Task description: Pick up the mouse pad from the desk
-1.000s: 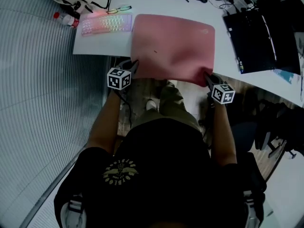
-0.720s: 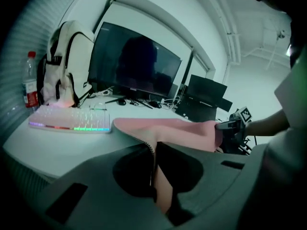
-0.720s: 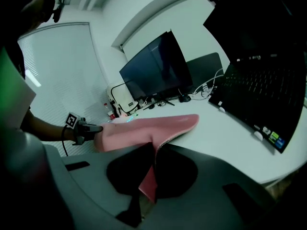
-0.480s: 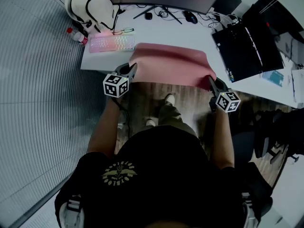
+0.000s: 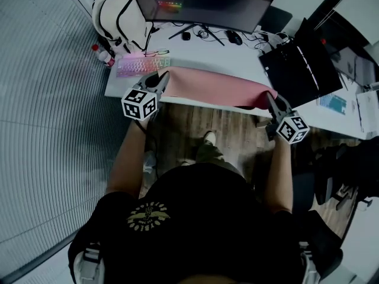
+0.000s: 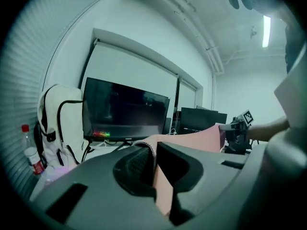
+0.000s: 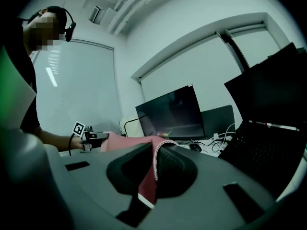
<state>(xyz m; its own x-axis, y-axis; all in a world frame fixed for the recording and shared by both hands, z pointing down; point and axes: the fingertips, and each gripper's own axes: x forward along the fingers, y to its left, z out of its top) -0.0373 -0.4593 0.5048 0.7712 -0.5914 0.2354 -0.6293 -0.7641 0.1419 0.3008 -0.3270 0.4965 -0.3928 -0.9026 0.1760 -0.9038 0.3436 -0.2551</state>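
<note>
Left tool and right tool each clamped shut on a near corner of mouse pad, frame centre; the paired grip spreads it flat, apparently clear of counter.

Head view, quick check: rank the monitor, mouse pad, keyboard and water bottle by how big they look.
1. monitor
2. mouse pad, seen at a slant, so its true size is unsure
3. keyboard
4. water bottle
</note>
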